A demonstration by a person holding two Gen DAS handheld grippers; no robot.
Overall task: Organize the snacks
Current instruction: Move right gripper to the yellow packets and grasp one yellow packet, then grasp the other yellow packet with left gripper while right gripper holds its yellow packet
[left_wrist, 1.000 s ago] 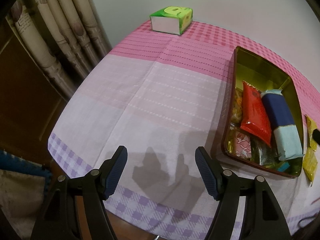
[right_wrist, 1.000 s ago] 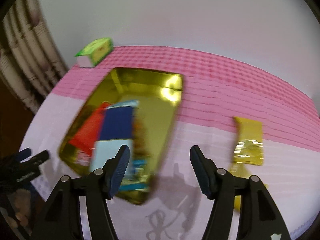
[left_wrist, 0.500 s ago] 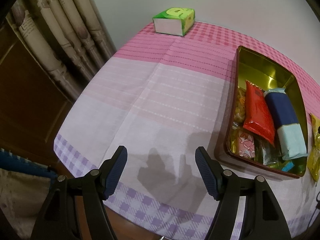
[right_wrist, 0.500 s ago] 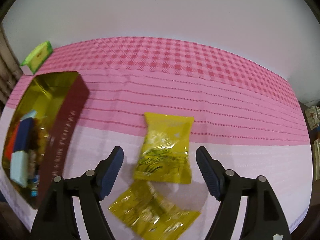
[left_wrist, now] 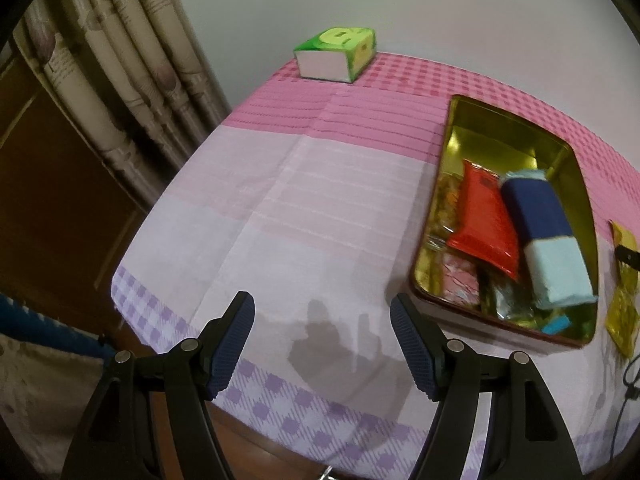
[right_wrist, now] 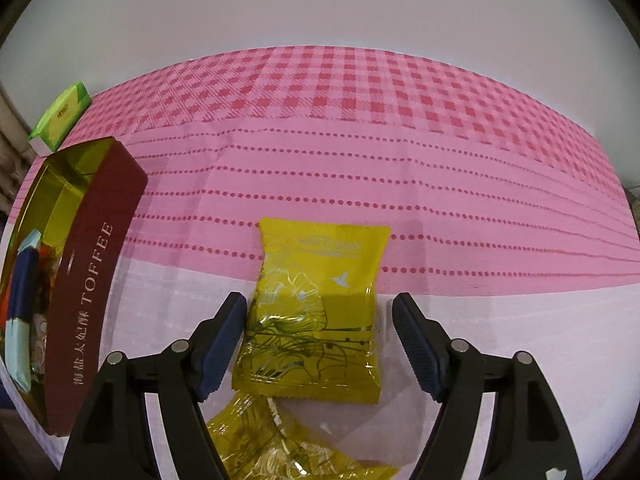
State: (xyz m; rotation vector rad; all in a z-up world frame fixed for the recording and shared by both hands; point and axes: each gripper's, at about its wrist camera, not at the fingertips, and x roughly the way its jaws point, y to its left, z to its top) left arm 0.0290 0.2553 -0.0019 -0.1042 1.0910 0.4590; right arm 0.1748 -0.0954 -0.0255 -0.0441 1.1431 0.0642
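Pink-clothed table point(right_wrist: 360, 160); maroon toffee tin point(right_wrist: 96, 280) of snacks near its left edge. Right gripper point(right_wrist: 318, 332) jaws spread astride upper yellow packet point(right_wrist: 320, 300), pads clear. Left gripper point(left_wrist: 322, 340) open over bare cloth by front edge.

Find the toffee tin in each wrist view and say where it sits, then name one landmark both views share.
Left wrist view: the tin lies at the right, open, snacks inside.
Right wrist view: the tin stands at the left edge, its maroon side showing "TOFFEE".
Shared landmark: the green box at the table's far edge, beyond the tin.
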